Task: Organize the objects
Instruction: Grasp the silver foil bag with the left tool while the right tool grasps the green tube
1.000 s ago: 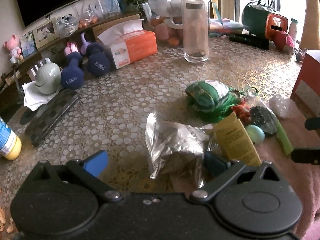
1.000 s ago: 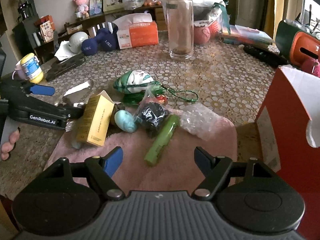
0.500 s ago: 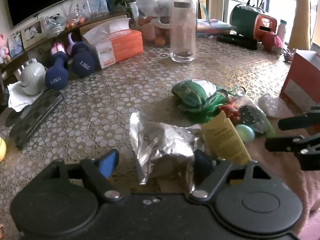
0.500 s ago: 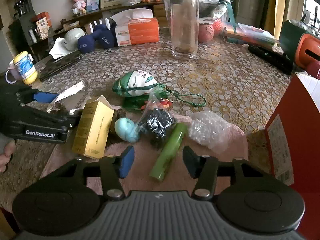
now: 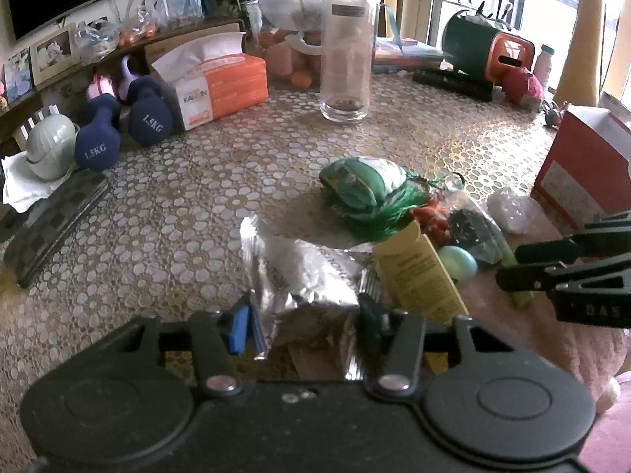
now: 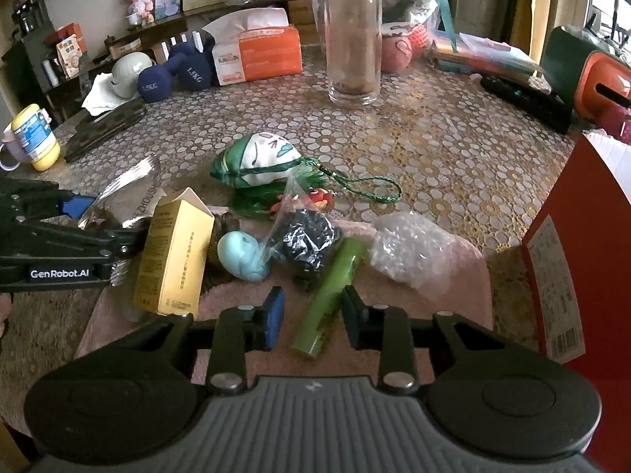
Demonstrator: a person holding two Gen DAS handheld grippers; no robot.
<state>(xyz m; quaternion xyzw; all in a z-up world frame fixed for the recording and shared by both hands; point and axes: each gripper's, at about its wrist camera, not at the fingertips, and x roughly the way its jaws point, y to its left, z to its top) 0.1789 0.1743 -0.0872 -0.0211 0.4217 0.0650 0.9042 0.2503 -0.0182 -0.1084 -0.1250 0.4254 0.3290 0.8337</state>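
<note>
Left gripper: jaws have just been closing and now pinch the foil bag at its near edge, on the tabletop. Right gripper: jaws have just been closing around the green tube; the right pad touches it, a gap remains at the left pad. Tube lies on the pink towel, right of the yellow box and blue egg. Glass jar stands far, red carton at right.
</note>
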